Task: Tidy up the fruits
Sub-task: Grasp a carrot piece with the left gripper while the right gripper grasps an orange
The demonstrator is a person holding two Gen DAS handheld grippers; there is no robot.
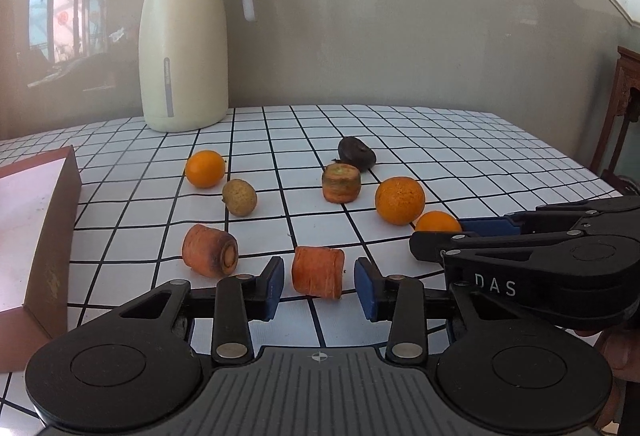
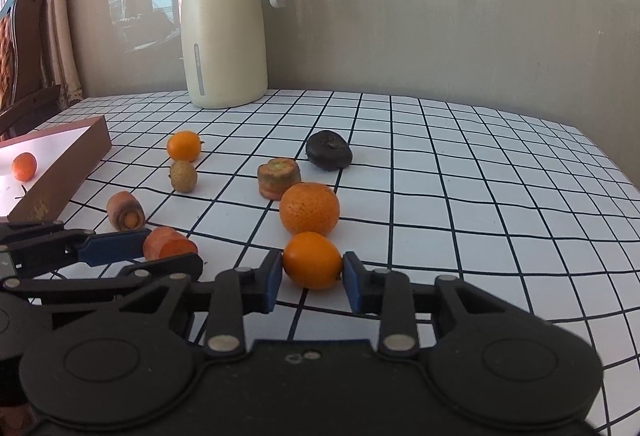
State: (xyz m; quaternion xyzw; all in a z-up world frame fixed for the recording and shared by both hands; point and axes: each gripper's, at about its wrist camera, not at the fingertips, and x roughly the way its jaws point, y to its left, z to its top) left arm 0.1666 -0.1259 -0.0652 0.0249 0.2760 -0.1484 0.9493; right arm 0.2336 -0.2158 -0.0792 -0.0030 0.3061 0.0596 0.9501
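Note:
In the left wrist view my left gripper [image 1: 319,282] is open, its blue pads on either side of a carrot chunk [image 1: 318,272] with a small gap on each side. In the right wrist view my right gripper [image 2: 312,276] is shut on a small orange [image 2: 312,260], both pads pressing on it on the table. A bigger orange [image 2: 309,208] lies just beyond it. Another small orange [image 1: 205,168], a brown longan [image 1: 239,197], two more carrot pieces [image 1: 210,250] [image 1: 341,183] and a dark fruit [image 1: 357,153] lie scattered on the checked cloth.
A brown box [image 2: 72,171] stands at the left with one small orange [image 2: 24,166] inside. A cream thermos jug [image 2: 224,27] stands at the back by the wall. The two grippers sit close side by side. A chair [image 2: 24,47] stands beyond the table's left end.

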